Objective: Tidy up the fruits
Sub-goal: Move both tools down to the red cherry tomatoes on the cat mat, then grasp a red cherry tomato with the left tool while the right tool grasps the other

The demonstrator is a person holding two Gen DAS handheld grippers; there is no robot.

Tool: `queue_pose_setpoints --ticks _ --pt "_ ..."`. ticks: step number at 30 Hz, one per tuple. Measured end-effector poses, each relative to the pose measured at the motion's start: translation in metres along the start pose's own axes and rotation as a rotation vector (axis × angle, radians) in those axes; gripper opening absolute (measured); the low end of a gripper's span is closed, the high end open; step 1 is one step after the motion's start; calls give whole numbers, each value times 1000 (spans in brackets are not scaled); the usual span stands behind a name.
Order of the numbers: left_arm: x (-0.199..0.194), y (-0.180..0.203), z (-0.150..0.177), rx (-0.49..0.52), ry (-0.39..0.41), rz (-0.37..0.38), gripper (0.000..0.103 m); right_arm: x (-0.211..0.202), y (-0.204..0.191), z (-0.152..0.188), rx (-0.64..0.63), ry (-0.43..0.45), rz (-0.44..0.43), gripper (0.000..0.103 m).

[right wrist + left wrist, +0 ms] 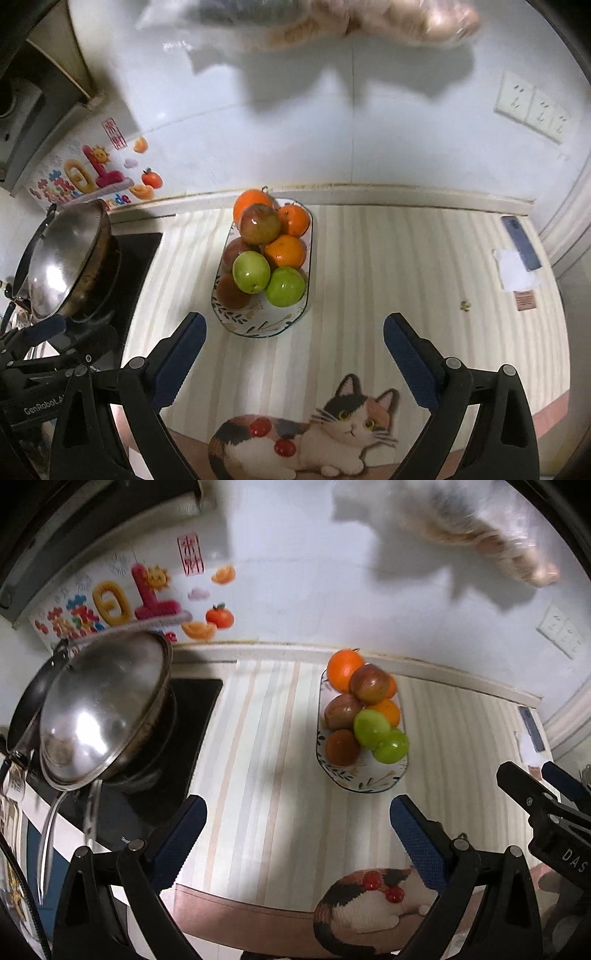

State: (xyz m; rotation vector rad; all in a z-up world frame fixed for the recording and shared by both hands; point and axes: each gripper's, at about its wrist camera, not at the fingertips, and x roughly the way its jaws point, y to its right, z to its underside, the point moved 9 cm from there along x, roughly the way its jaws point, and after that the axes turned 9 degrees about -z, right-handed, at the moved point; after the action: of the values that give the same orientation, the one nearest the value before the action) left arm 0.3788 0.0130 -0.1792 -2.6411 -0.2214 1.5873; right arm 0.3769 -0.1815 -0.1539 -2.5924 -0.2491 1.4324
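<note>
An oval white plate (369,783) (258,326) with a leaf pattern sits on the striped mat and holds a pile of fruit: oranges (345,668) (286,251), reddish-brown apples (369,684) (260,223) and two green apples (371,727) (251,271). My left gripper (295,834) is open and empty, in front of the plate. My right gripper (293,350) is open and empty, also just in front of the plate. The right gripper also shows at the right edge of the left wrist view (532,786).
A steel wok lid (99,705) (62,258) leans over a pan on the black stove at left. A cat picture (314,435) is printed on the mat's near edge. A blue phone (521,242) and paper lie at right. A plastic bag (332,18) hangs on the wall.
</note>
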Motion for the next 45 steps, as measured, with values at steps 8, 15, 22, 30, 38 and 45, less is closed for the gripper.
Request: queue_pose_setpoints --ticks 8,15,22,30,38,45 --pt "-45 -10 21 35 61 49 102 -72 -26 21 7 92 37 99" --pt "-75 -14 36 71 96 93 102 -113 -45 39 42 145 30 99" --pt "-55 1 58 108 45 98 102 -106 -14 75 151 82 3 99" --pt "36 46 110 198 -144 29 103 -15 63 163 315 -165 -47 84" --pt "116 36 154 152 -339 -83 102 76 47 208 265 -312 -219 60" --pt "130 32 165 141 -368 -112 102 130 21 226 144 -423 -230 51"
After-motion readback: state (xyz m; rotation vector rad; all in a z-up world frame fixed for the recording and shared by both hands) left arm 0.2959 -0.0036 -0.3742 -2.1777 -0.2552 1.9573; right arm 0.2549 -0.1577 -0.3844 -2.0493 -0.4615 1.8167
